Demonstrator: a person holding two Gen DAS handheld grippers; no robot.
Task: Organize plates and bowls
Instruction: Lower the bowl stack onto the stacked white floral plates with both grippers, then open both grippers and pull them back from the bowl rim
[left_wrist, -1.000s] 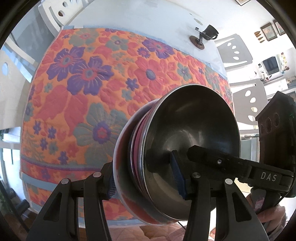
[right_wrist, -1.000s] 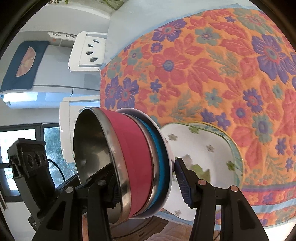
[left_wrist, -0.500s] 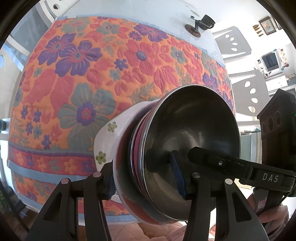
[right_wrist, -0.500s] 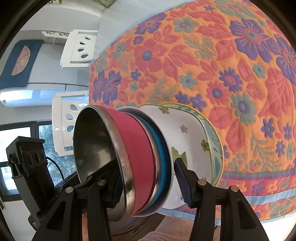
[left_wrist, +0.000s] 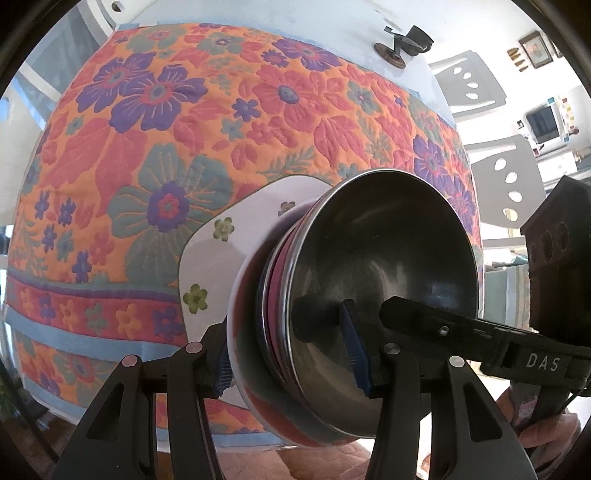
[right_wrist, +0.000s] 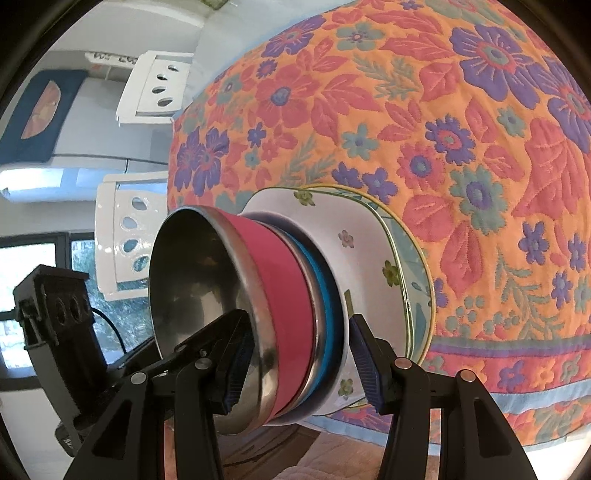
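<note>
Your two grippers clamp one nested stack of bowls (right_wrist: 291, 325) from opposite sides, holding it tilted just above the square plates (right_wrist: 373, 266) near the front edge of the floral tablecloth (right_wrist: 461, 122). The stack shows three pieces: a steel bowl with a pink outer band (left_wrist: 384, 266) on top, a steel bowl with a blue band (right_wrist: 327, 306) beneath it, and a white bowl (left_wrist: 243, 350) at the bottom. The underside of the stack is hidden, so you cannot tell whether it touches the plates.

The left gripper (left_wrist: 291, 358) has one pad inside the top bowl and the other against the white bowl's outside, pressed on the stack. The right gripper (right_wrist: 301, 363) grips the same way from the other side. Each appears at the edge of the other's view, largely cut off.

Two plates show: a white flowered one above a green-rimmed one, both mostly covered. Two white chairs (right_wrist: 129, 243) stand beyond the table, and a small dark stand (left_wrist: 402, 44) sits at its far edge.
</note>
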